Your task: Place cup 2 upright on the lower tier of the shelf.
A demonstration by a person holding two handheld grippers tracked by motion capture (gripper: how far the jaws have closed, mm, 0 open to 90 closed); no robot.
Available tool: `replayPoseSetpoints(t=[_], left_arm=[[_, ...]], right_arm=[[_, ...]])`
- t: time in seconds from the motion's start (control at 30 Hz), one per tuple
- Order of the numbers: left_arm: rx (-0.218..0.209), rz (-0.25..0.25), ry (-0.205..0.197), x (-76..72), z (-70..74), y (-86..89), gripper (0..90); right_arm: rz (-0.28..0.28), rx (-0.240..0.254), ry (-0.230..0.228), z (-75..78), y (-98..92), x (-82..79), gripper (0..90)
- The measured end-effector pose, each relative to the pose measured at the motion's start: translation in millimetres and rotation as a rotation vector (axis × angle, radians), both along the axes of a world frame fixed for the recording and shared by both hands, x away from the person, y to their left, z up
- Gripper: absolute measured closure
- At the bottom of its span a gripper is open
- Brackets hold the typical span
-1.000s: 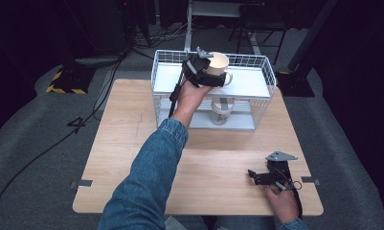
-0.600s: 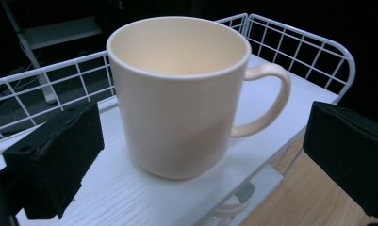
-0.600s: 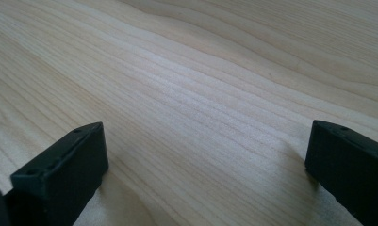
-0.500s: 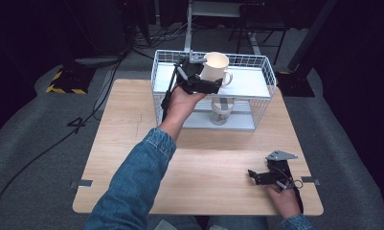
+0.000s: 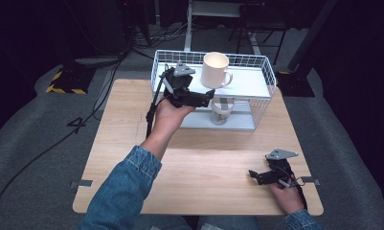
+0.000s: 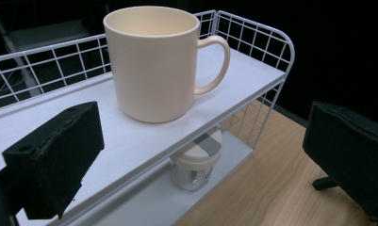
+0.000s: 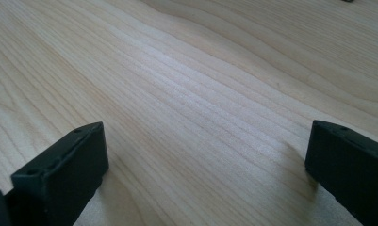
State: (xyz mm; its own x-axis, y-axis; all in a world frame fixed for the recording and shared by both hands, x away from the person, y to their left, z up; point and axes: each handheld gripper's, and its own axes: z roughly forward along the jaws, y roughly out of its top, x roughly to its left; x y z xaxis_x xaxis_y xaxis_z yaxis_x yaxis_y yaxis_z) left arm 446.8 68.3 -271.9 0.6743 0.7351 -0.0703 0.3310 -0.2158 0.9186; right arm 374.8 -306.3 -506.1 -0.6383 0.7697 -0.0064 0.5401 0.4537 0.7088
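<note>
A cream mug (image 5: 214,69) (image 6: 151,61) stands upright on the top shelf of a white wire rack (image 5: 261,60) (image 6: 252,28), its handle to the right. My left gripper (image 5: 207,96) (image 6: 203,141) hovers just in front of the shelf edge, open, jaws wide apart and clear of the mug. A small white-lidded jar (image 5: 221,109) (image 6: 195,162) sits on the rack's lower level, under the mug. My right gripper (image 5: 256,176) (image 7: 205,160) rests open on the wooden table (image 5: 204,158) near its front right corner, with bare wood between the jaws.
The rack stands at the table's far edge, with wire walls around the top shelf. A cable trails from the left gripper (image 5: 151,112) down over the table. Dark floor, cables and stands surround the table.
The left gripper has drawn back from the mug toward the near left and lowered a little. The mug stays on the top shelf. The right gripper has not moved.
</note>
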Motion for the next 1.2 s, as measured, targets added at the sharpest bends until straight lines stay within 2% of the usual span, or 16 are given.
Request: replayPoseSetpoints(t=[0.33,0.4,0.43,0.47,0.5,0.67,0.97,1.03,1.1,1.2], left_arm=[[-0.017,-0.004,-0.009,-24.6,-4.9,24.7,0.0],[0.0,-0.006,-0.014,-30.1,-7.3,30.3,0.0],[0.03,0.002,-0.035,-35.7,-11.3,35.5,0.0],[0.042,0.005,-0.039,-38.2,-13.7,38.4,0.0],[0.042,0.005,-0.039,-38.2,-13.7,38.4,0.0],[0.021,-0.007,-0.025,-52.6,-25.9,54.6,0.0],[0.002,-0.012,-0.004,-69.4,-40.6,74.5,0.0],[0.0,-0.007,0.001,-73.8,-45.2,79.3,0.0],[0.02,0.013,-0.009,-78.6,-53.2,86.6,0.0],[0.026,0.035,0.006,-80.8,-63.2,95.3,0.0]], right_arm=[[0.0,0.0,0.0,0.0,0.0,0.0,0.1],[0.0,0.0,0.0,0.0,0.0,0.0,0.1],[0.0,0.0,0.0,0.0,0.0,0.0,0.1],[0.0,0.0,0.0,0.0,0.0,0.0,0.1],[0.0,0.0,0.0,0.0,0.0,0.0,0.1],[0.0,0.0,0.0,0.0,0.0,-0.1,0.1],[0.0,0.0,0.0,-0.1,0.0,-0.1,0.1],[-0.001,0.0,0.0,-0.1,0.1,-0.2,0.1],[-0.001,0.0,0.0,0.0,0.0,-0.2,0.1],[-0.001,0.0,0.0,-0.1,0.1,-0.2,0.1]])
